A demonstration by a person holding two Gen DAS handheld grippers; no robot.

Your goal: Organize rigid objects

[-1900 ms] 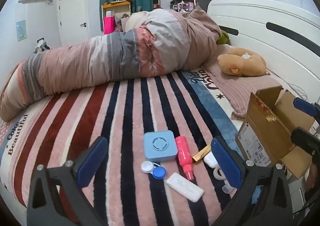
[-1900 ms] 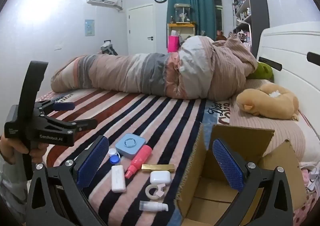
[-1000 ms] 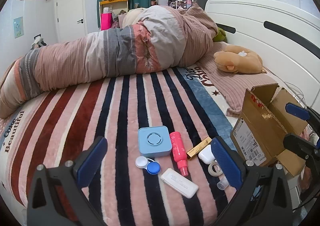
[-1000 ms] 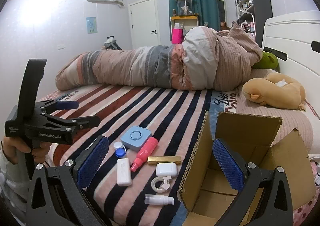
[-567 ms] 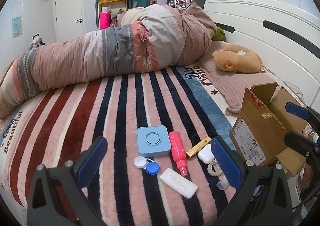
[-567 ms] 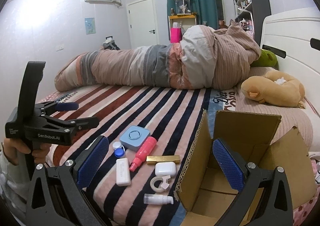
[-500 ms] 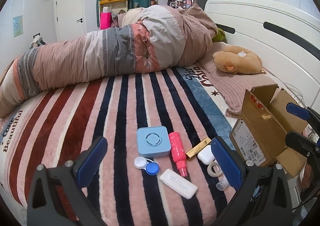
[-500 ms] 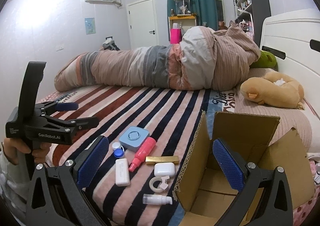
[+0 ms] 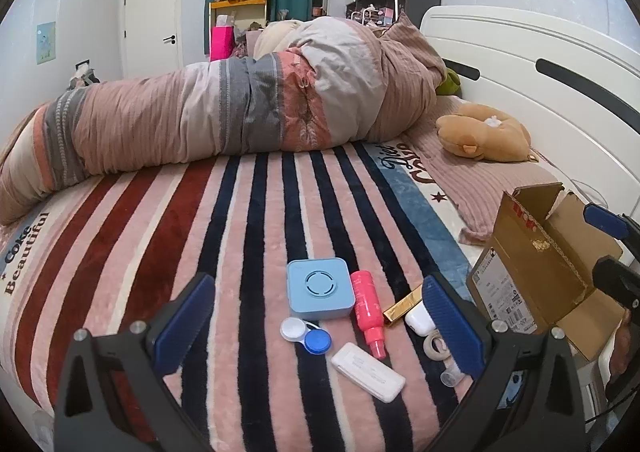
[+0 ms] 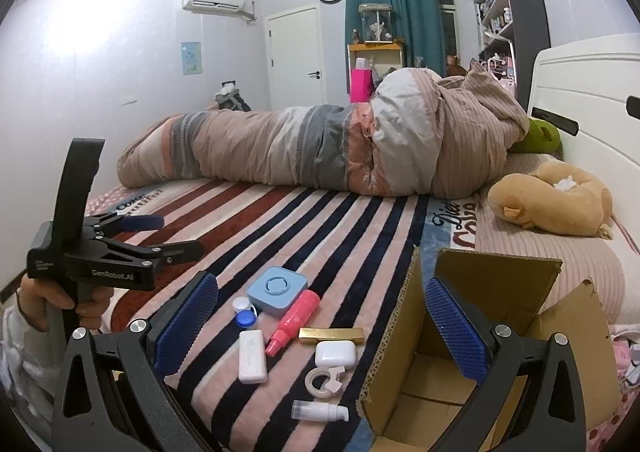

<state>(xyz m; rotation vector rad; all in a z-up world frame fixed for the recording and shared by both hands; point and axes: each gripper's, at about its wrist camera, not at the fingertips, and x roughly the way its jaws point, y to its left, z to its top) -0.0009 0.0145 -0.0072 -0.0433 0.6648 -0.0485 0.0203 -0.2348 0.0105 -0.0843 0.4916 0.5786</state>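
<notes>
Both tools are held above the near edge of the bed (image 9: 256, 211), each spread wide with nothing between its blue pads. The left tool (image 9: 320, 316) looks down on a cluster of small items lying on the striped blanket; the right tool (image 10: 320, 324) sits just over the open cardboard box (image 10: 496, 284), with one box flap standing between its pads and the cluster.

The task's things lie close together on the blanket, left of the box. The light blue square case (image 9: 320, 288) is farthest from the edge. Just beside it on the right lies the pink bottle (image 9: 369, 311), cap toward the edge. The white and blue contact lens case (image 9: 306, 335) sits just in front of the blue case. The long white case (image 9: 367, 371) lies nearest the edge. The gold bar (image 10: 331, 335) lies between the pink bottle and the box, with the white earbud case (image 10: 335, 354) just below it, then the tape ring (image 10: 323, 380) and a small clear pump bottle (image 10: 319, 410) near the box's front corner.

Farther back, a bunched quilt (image 9: 224, 111) lies across the bed, and a tan plush toy (image 9: 482, 137) rests near the white headboard (image 9: 540, 63).
</notes>
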